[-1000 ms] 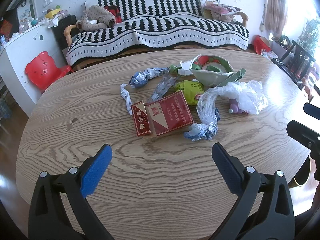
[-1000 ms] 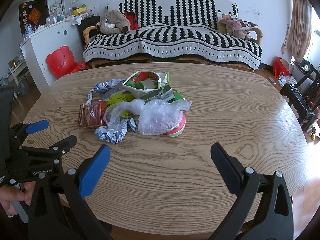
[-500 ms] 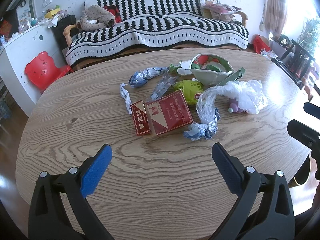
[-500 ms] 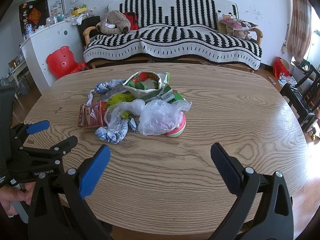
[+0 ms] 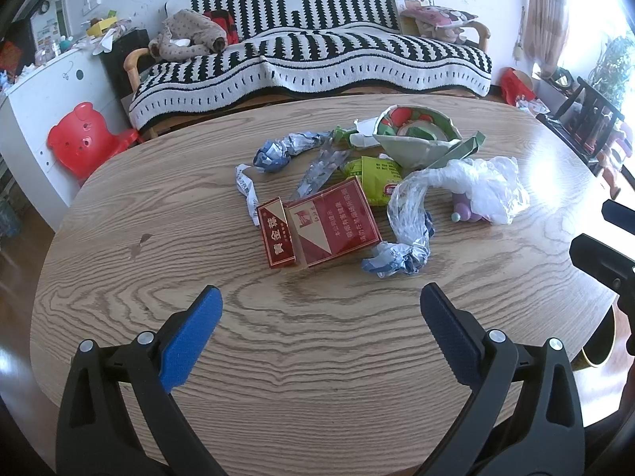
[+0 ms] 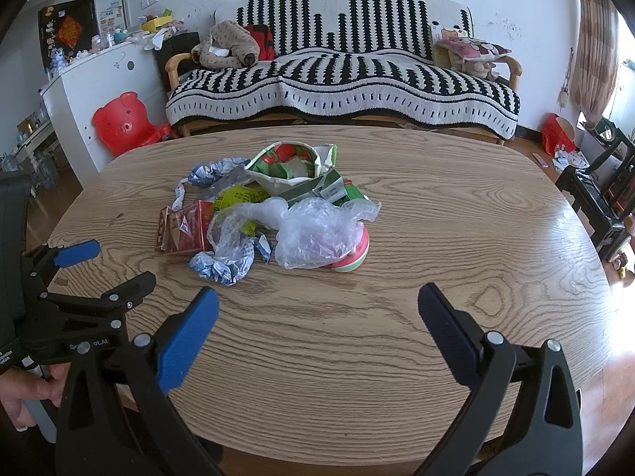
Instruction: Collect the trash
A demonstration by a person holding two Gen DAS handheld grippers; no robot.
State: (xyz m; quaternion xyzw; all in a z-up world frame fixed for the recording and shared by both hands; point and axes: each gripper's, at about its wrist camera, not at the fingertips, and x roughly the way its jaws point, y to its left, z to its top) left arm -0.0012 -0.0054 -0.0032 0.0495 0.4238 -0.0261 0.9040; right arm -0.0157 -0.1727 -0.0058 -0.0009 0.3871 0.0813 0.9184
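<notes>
A heap of trash lies mid-table: a red carton [image 5: 331,224] with a smaller red box [image 5: 275,238], a clear plastic bag [image 5: 472,188] [image 6: 317,232], crumpled blue-white wrappers [image 5: 397,258] [image 6: 220,267], a green packet [image 5: 377,174] and a paper bowl-like wrapper [image 5: 412,135] [image 6: 291,164]. A striped ball [image 6: 353,256] sits under the bag. My left gripper [image 5: 320,319] hovers open over the near table, short of the red carton. My right gripper [image 6: 317,317] is open too, in front of the bag. The left gripper [image 6: 103,261] also shows from the right wrist view.
The oval wooden table [image 5: 198,206] has bare wood around the heap. Behind it stands a sofa with a striped cover [image 5: 309,55], a red bear-shaped chair [image 5: 81,139] at the left, and a dark chair [image 6: 595,194] at the right. A hand [image 6: 24,392] holds the left gripper's handle.
</notes>
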